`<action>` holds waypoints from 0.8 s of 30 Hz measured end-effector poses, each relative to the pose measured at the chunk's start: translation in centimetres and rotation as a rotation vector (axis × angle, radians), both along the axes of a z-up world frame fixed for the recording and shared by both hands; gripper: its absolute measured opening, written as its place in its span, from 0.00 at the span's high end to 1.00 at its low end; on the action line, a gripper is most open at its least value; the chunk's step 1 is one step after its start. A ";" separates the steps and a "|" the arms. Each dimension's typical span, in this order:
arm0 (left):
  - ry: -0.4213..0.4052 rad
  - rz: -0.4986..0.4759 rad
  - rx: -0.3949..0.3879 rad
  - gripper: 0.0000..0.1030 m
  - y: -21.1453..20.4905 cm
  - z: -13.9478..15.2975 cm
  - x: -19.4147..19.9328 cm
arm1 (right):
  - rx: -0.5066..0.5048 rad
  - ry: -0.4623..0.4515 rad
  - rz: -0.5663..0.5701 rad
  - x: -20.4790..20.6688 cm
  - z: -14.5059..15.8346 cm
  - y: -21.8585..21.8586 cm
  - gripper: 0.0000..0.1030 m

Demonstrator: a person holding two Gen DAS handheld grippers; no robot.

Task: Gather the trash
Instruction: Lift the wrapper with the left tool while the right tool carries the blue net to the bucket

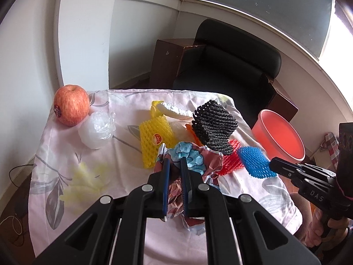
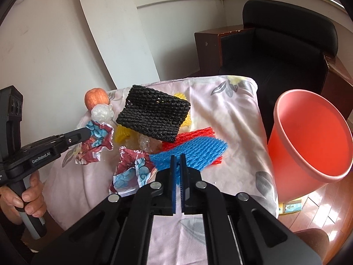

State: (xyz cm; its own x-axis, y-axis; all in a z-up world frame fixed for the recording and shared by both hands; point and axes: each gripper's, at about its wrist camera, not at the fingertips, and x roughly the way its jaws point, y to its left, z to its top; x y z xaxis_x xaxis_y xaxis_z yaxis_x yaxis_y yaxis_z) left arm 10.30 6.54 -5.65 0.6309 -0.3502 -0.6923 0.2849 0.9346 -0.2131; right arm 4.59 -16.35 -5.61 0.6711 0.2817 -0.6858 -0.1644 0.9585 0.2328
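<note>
My left gripper (image 1: 174, 161) is shut on a crumpled red-and-blue wrapper (image 1: 194, 161), which also shows in the right wrist view (image 2: 97, 137), lifted above the table. My right gripper (image 2: 178, 158) is shut on a blue foam net (image 2: 192, 152), which also shows in the left wrist view (image 1: 253, 161). A black foam net (image 2: 154, 114), a red foam net (image 2: 194, 134), a yellow foam net (image 1: 154, 139), a second crumpled wrapper (image 2: 130, 172) and a clear plastic ball (image 1: 97, 130) lie on the flowered tablecloth (image 2: 231, 119). The orange-red bin (image 2: 308, 137) stands at the right of the table.
A red apple (image 1: 70, 105) sits at the table's far left corner. A black armchair (image 1: 231, 66) and brown wooden boxes (image 1: 165, 61) stand behind the table. White wall is on the left.
</note>
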 end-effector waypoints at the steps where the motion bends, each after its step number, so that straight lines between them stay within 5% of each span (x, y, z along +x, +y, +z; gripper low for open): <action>1: -0.002 -0.003 0.002 0.92 0.0 0.2 0.0 | 0.011 -0.006 -0.004 -0.3 0.3 -0.1 0.97; 12: -0.044 0.019 -0.014 0.92 -0.9 1.8 -1.3 | 0.062 -0.056 0.005 -1.4 2.1 -1.8 0.97; 24: -0.112 -0.049 -0.028 0.92 -6.2 4.5 -0.4 | 0.127 -0.137 -0.108 -1.0 4.8 -8.4 0.97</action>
State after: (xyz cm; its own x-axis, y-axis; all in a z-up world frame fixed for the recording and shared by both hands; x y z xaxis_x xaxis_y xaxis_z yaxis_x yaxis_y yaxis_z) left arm 9.91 0.32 -1.13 0.6855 -0.4008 -0.6079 0.3536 0.9131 -0.2033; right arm 3.64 -24.74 -0.82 0.7865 0.2817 -0.5496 -0.1012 0.9367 0.3352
